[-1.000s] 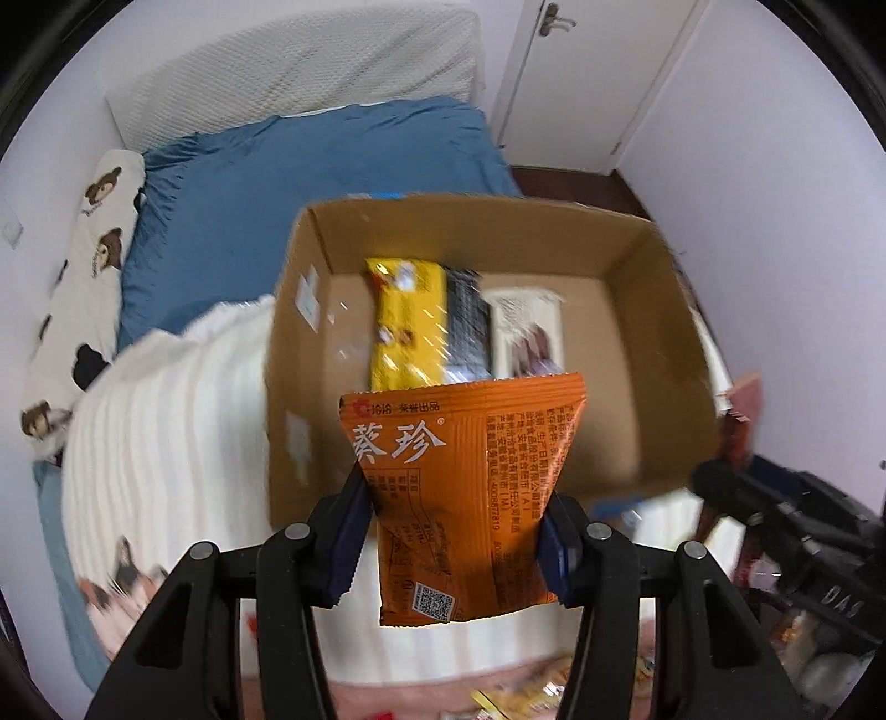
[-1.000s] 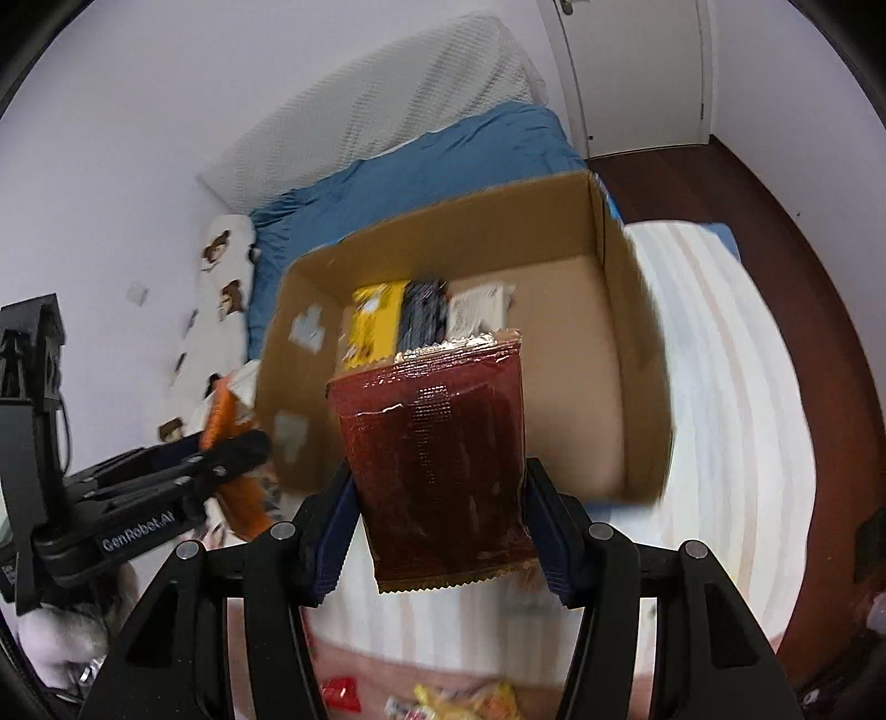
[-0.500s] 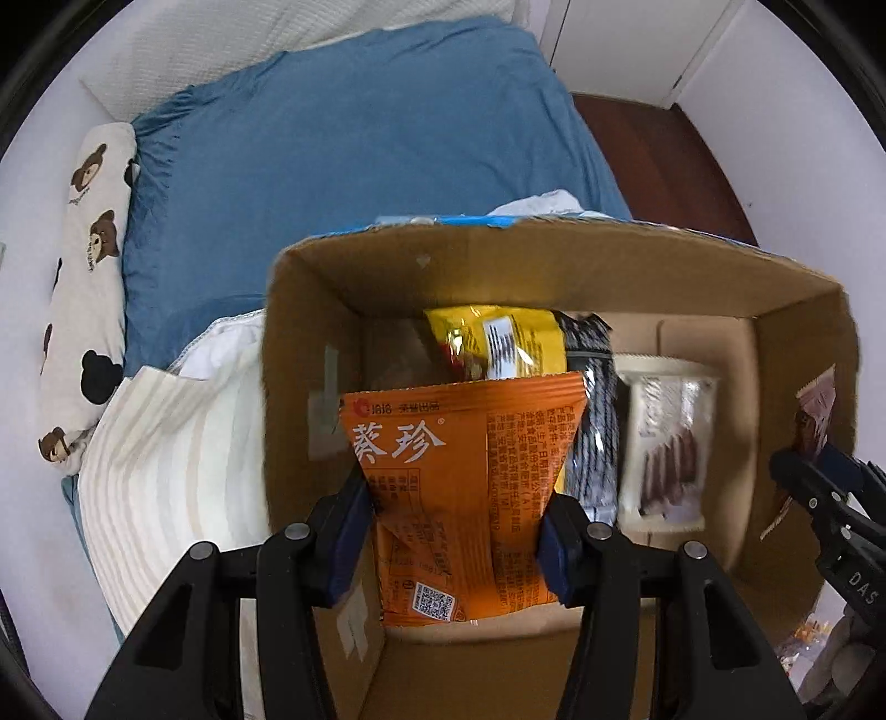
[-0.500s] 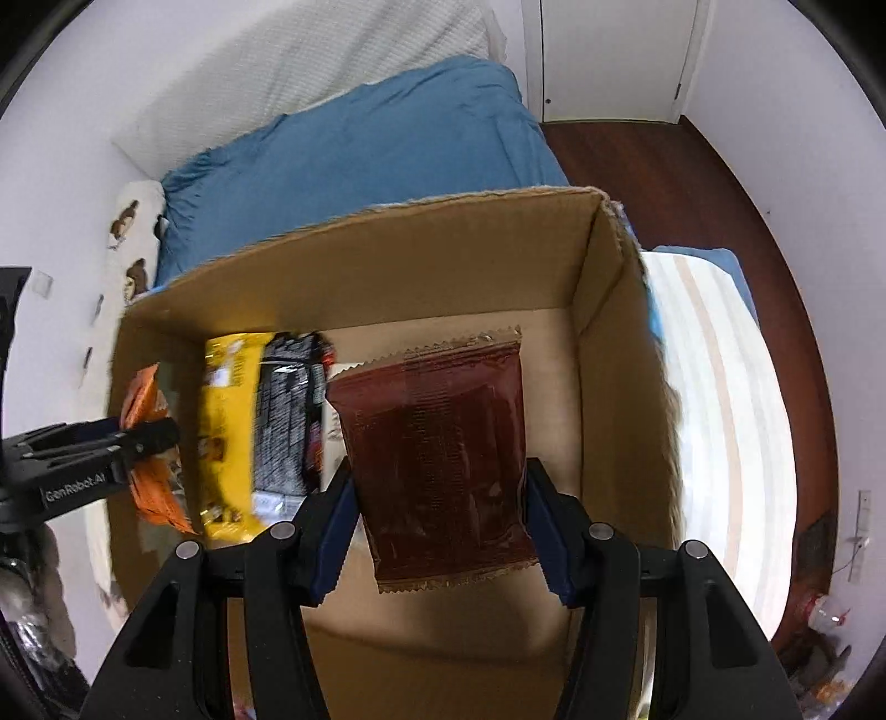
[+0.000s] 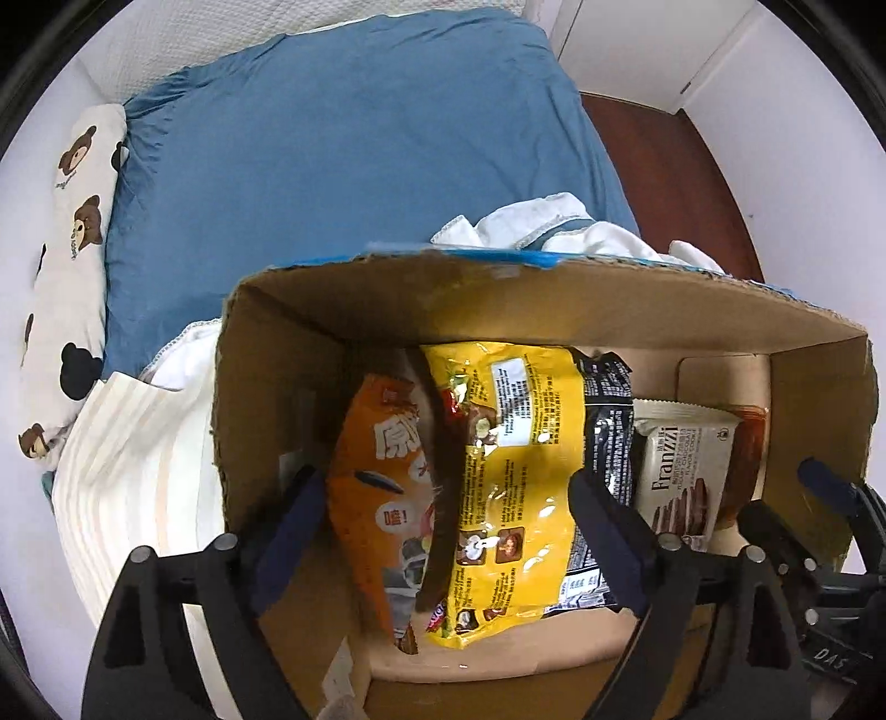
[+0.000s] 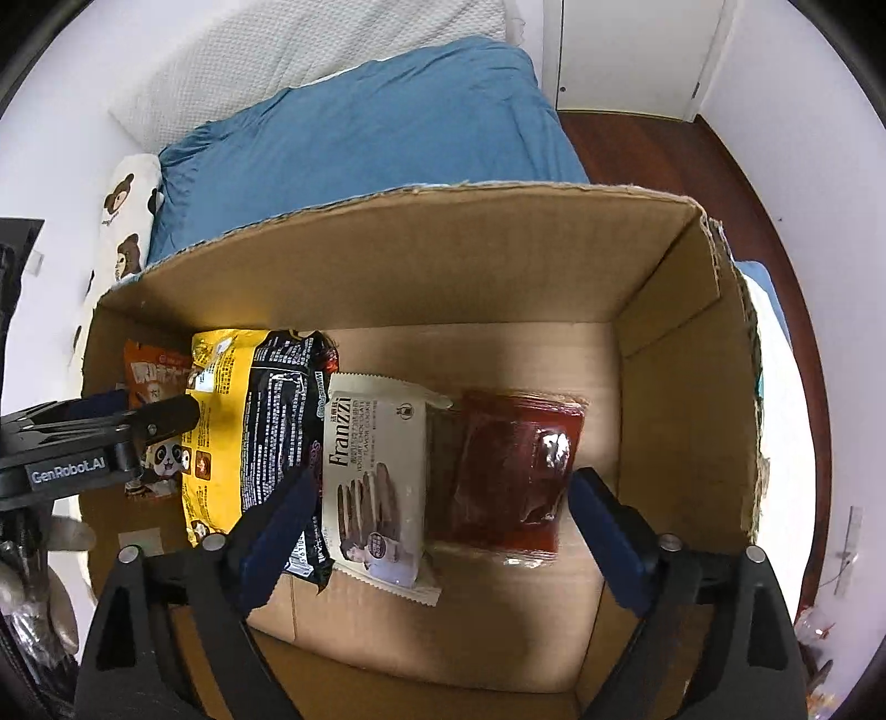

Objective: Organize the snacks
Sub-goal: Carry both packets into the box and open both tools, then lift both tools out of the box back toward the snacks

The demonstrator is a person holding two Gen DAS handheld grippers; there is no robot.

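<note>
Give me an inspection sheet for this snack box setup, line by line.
Surface: cardboard box sits on a bed with a blue sheet.
Job's things: in a row in the box, left to right: orange snack bag, yellow candy bag, black packet, Franzzi cookie pack, dark red packet.
Clutter: white cloth behind the box; bear-print pillow.
Grippers: left gripper open, empty; right gripper open, empty.
Cables: nothing seen.
Surroundings: white door, dark wood floor.
</note>
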